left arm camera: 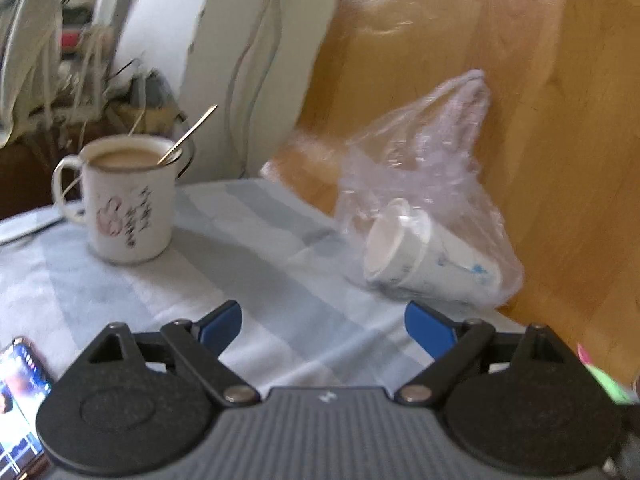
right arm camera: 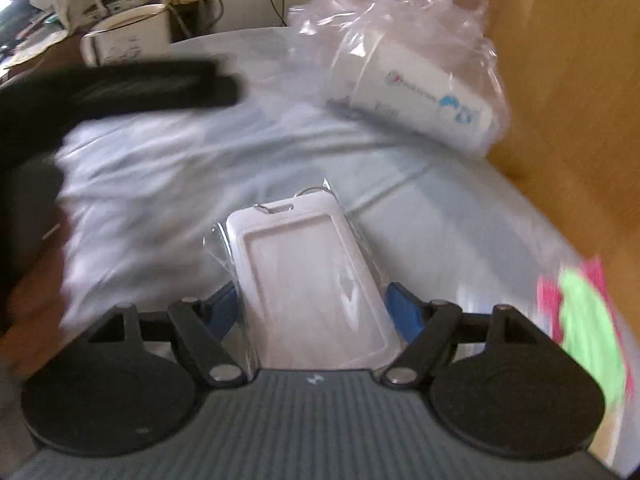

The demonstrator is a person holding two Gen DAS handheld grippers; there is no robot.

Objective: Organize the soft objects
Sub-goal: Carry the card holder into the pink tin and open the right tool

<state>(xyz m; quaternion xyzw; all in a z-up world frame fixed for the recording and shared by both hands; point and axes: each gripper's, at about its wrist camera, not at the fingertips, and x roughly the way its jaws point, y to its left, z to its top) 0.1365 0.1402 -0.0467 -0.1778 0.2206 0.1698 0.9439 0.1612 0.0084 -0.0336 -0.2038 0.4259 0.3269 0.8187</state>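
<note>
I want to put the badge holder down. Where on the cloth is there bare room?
Free: the striped cloth between the mug and the bagged cups. Crowded: the right edge by the bag, and the near-left corner by the phone.

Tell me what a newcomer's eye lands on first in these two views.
The white card holder in clear wrap, sitting between the right gripper fingers. Then the crinkled plastic bag of paper cups at the cloth's far right edge, and the full mug with a spoon at far left.

- I see a pale blue striped cloth (left arm camera: 256,280).
- My white mug (left arm camera: 128,208) has pink and black markings.
- White paper cups (right arm camera: 412,92) show blue print.
</note>
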